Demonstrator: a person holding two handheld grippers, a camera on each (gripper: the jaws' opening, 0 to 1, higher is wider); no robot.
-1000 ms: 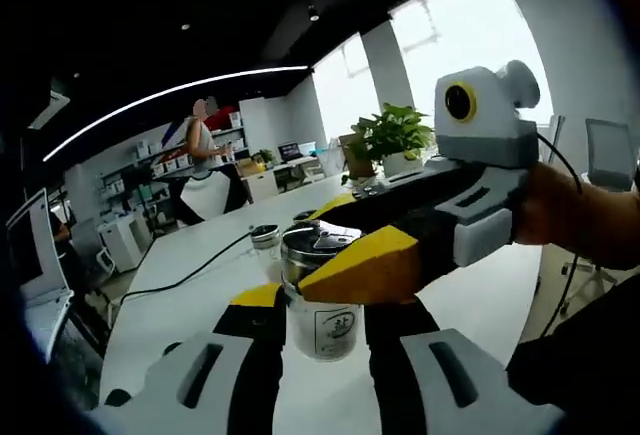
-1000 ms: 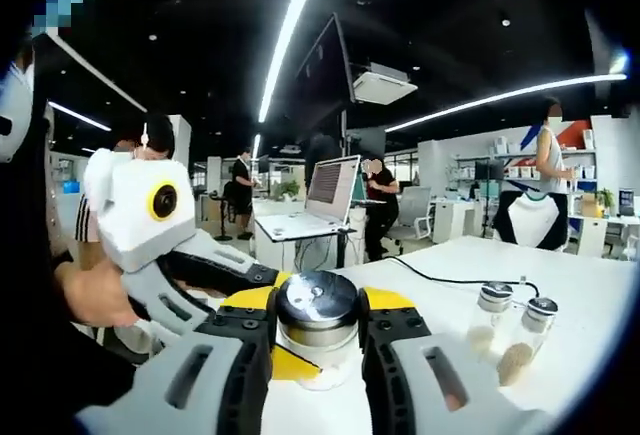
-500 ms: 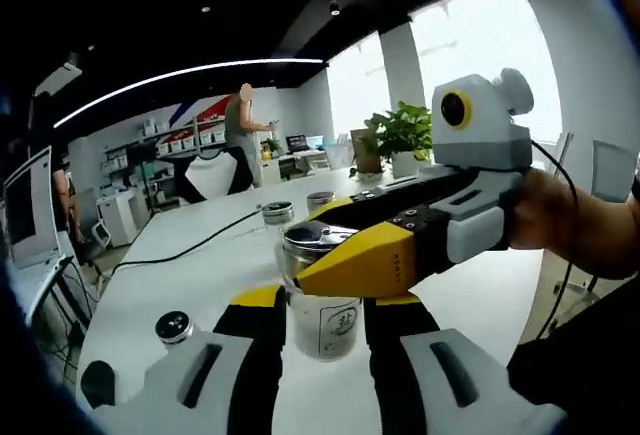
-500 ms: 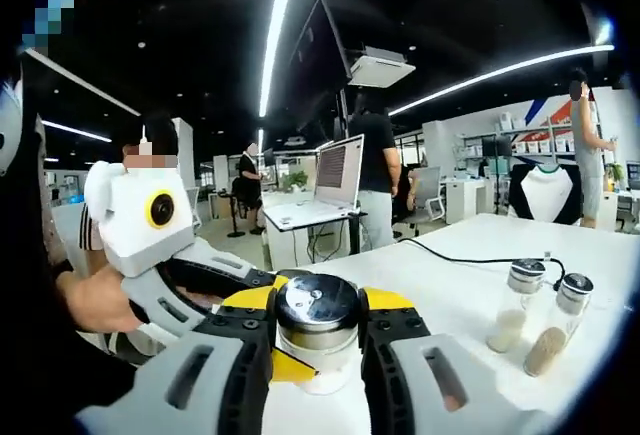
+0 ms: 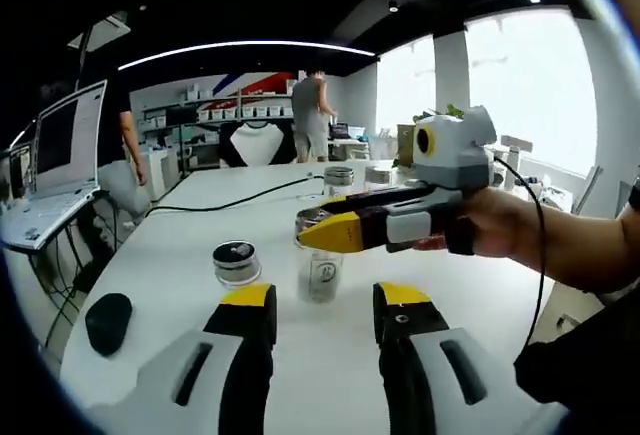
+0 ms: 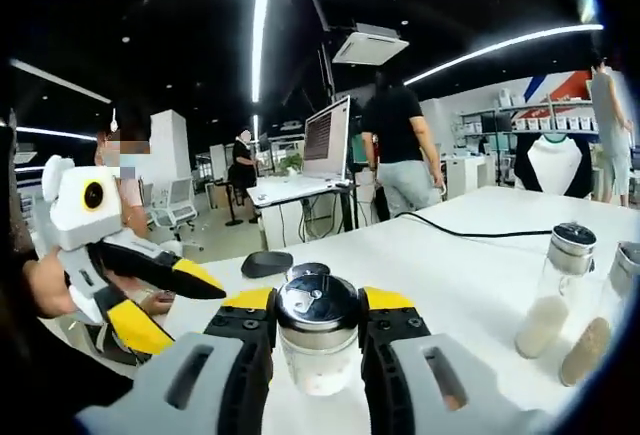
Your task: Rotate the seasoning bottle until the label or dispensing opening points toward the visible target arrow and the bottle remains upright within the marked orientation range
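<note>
Seasoning bottle place: seasoning bottle [image 5: 322, 273] stands upright on the white table [image 5: 180, 245], ahead of the left gripper's jaws and apart from them; in the right gripper view the seasoning bottle [image 6: 317, 340] sits between the right gripper's jaws.
Room: open office with dark ceiling, light strips and bright windows; a person [image 5: 315, 115] stands by the shelves, another person [image 6: 400, 145] by the laptop [image 6: 328, 137].
Table: white, wide, with a black cable [image 5: 235, 202] running across it.
Right gripper: right gripper [image 6: 315, 317] is closed on the bottle just under its cap, yellow-tipped jaws pressing both sides; it reaches in from the right in the left gripper view [image 5: 335, 231].
Left gripper: left gripper [image 5: 320, 307] stands spread wide, holding nothing; it appears at the left of the right gripper view [image 6: 160, 300], jaws parted.
Things around: two glass shakers [image 6: 552, 290] stand near on the right; a short lidded jar [image 5: 236, 262] sits just left of the bottle; a black mouse [image 5: 108, 321] lies at the table edge.
Bottle look: clear glass, shiny metal cap, printed mark on the front, pale powder low inside.
</note>
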